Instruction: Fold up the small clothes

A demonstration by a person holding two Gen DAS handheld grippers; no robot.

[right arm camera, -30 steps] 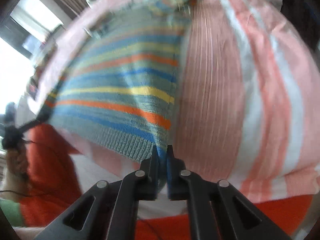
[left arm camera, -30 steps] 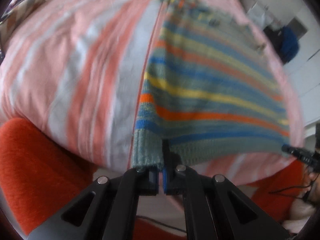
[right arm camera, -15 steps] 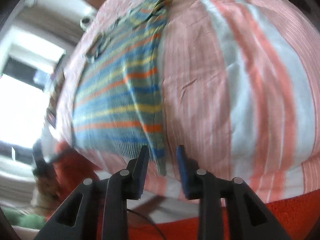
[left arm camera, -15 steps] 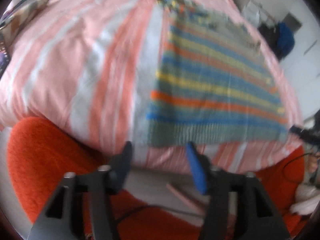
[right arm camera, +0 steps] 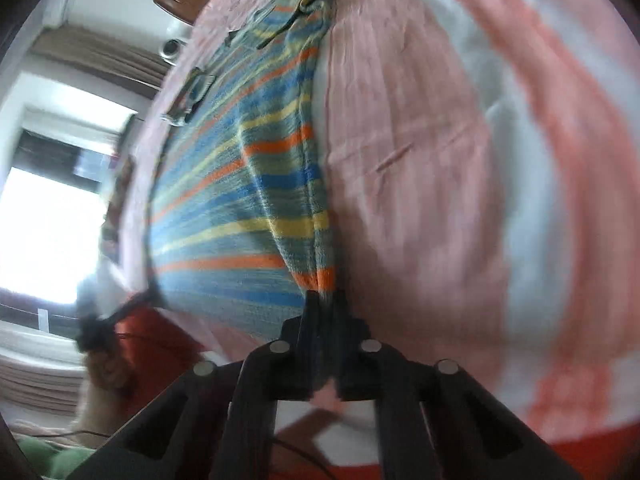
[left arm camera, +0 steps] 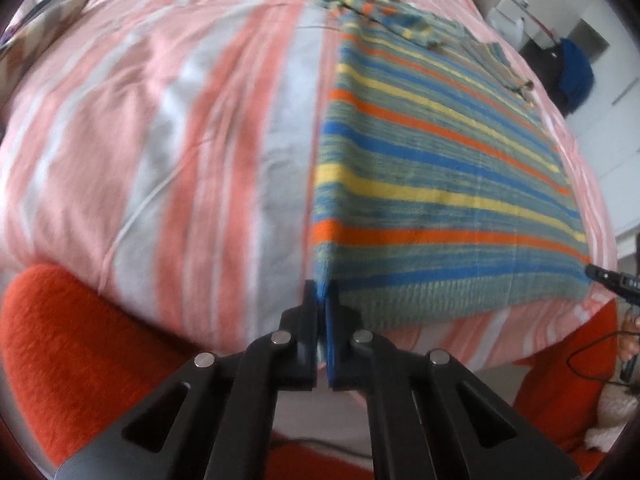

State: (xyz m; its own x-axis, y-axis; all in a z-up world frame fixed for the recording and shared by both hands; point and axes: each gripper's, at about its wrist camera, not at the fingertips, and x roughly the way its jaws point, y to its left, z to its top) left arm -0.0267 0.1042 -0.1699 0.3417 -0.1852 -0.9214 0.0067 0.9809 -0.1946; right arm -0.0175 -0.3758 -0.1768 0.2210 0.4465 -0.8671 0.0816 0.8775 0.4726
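Observation:
A knit sweater (left arm camera: 440, 160) with blue, yellow, orange and grey-green stripes lies flat on the bed, its hem toward me. In the left wrist view my left gripper (left arm camera: 322, 296) is at the hem's near left corner, its jaws closing onto the knit with the pads pressed together. In the right wrist view the sweater (right arm camera: 240, 200) has its right edge raised into a ridge. My right gripper (right arm camera: 326, 300) has its jaws closing on that hem corner, and fabric shows between the fingers. The other gripper (left arm camera: 612, 280) shows small at the hem's far corner.
The bed wears a pink-and-white striped cover (left arm camera: 160, 140) that spreads wide to each side of the sweater. An orange-red fuzzy blanket (left arm camera: 60, 340) hangs at the bed's near edge. A blue bag (left arm camera: 576, 76) hangs by the wall. A bright window (right arm camera: 48, 220) lies beyond.
Both grippers held the hem corners, opened and let go half a second ago, and are shut on the corners again. The right view has rolled and the sweater's right edge has lifted.

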